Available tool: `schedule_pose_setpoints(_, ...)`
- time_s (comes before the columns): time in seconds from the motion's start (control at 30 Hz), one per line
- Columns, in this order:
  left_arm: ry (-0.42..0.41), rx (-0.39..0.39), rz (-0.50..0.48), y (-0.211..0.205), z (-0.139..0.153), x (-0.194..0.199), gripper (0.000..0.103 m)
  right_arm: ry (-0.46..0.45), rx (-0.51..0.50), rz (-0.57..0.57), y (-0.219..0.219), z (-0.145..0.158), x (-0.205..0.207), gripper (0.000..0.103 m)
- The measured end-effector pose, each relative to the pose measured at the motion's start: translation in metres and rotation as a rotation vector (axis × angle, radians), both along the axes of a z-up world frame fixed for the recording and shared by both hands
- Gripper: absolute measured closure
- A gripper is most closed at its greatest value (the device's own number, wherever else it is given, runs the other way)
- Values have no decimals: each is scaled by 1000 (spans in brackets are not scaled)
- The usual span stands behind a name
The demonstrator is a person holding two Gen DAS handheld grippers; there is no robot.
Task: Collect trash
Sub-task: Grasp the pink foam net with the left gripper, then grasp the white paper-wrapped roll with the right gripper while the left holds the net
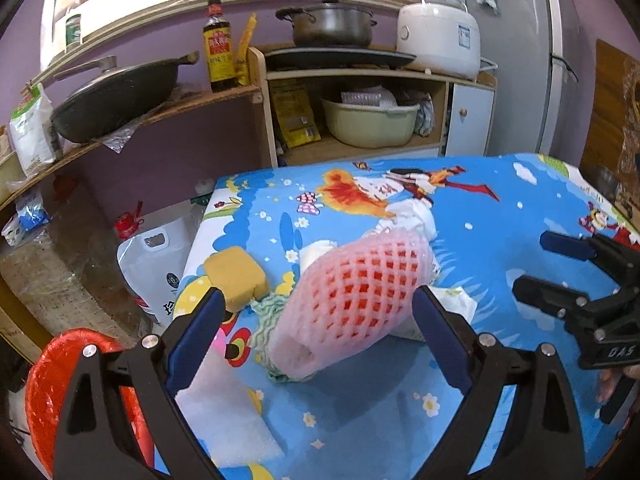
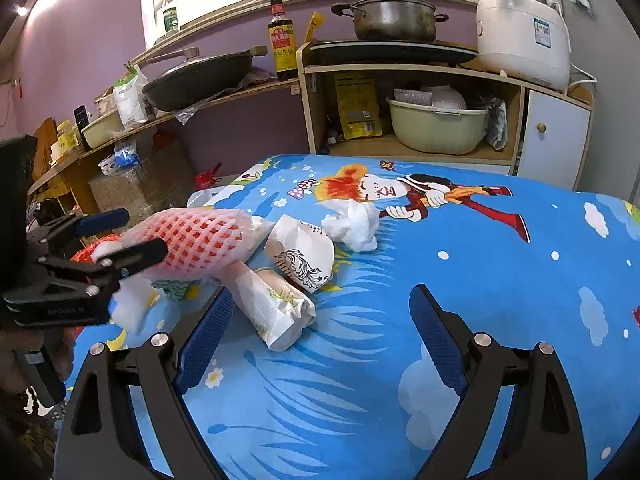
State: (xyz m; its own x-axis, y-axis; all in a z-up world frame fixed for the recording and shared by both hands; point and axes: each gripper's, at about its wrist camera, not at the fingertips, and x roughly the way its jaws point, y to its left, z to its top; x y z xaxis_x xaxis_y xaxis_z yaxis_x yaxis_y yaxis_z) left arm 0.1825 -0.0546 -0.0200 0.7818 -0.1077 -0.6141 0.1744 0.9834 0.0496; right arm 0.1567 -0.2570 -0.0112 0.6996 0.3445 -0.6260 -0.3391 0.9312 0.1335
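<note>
A pink foam net sleeve [image 1: 352, 296] lies on the blue cartoon tablecloth [image 1: 500, 240] in the middle of the left wrist view, its open end toward the lower centre of the frame. The left gripper [image 1: 318, 306] has its two blue-padded fingers spread wide on either side of the sleeve; whether either pad touches it cannot be told. In the right wrist view the same sleeve [image 2: 192, 240] sits at the left of the frame with the left gripper [image 2: 120, 236] around it.

Just under the sleeve is a greenish wavy scrap [image 1: 266, 320]. To the left of it sits a yellow sponge block [image 1: 236, 276], and toward the lower left a white foam sheet [image 1: 228, 408] lies at the cloth's edge. A crumpled white tissue [image 2: 354, 224] rests near the centre of the right wrist view, with two rolled paper wrappers [image 2: 298, 256] [image 2: 276, 308] between it and the sleeve.

The right gripper [image 2: 322, 320] hangs over bare cloth in the lower centre of its own view, fingers wide apart and empty, the nearer wrapper just beside its left finger. It also appears at the right edge of the left wrist view [image 1: 548, 264].

A red bin [image 1: 44, 392] shows at the lower left, off the cloth's edge.
</note>
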Motion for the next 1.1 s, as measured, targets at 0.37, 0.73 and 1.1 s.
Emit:
schedule_pose_setpoints(0.37, 94, 15, -57, -6, -19, 10, 58, 11, -1, 19, 8, -3, 3, 18)
schedule_pose_setpoints(0.73, 89, -25, -63, -1, -11, 2, 74, 27, -16, 42, 19, -12, 10, 18)
schedule_pose_setpoints(1.1, 52, -47, -37, 10, 4, -8, 74, 47, -63, 88, 42, -24, 23, 18)
